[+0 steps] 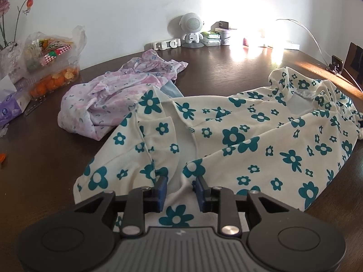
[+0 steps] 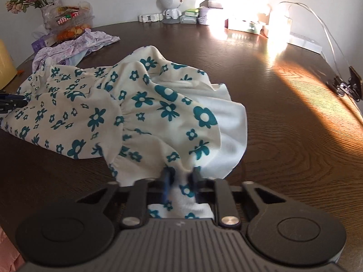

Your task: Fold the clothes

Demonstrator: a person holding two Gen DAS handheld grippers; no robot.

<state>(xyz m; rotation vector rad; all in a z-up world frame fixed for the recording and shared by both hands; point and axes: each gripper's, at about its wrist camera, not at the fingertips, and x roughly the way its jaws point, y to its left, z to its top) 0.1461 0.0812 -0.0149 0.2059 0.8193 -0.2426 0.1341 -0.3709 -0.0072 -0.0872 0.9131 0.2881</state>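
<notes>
My right gripper [image 2: 180, 178] pinches a gathered hem of the cream cotton dress printed with teal flowers [image 2: 127, 111], which sprawls lengthwise across the dark wooden table [image 2: 261, 104] toward its left edge. My left gripper [image 1: 180, 187] straddles the opposite end, jaws parted, cloth between them but unpinched.
</notes>
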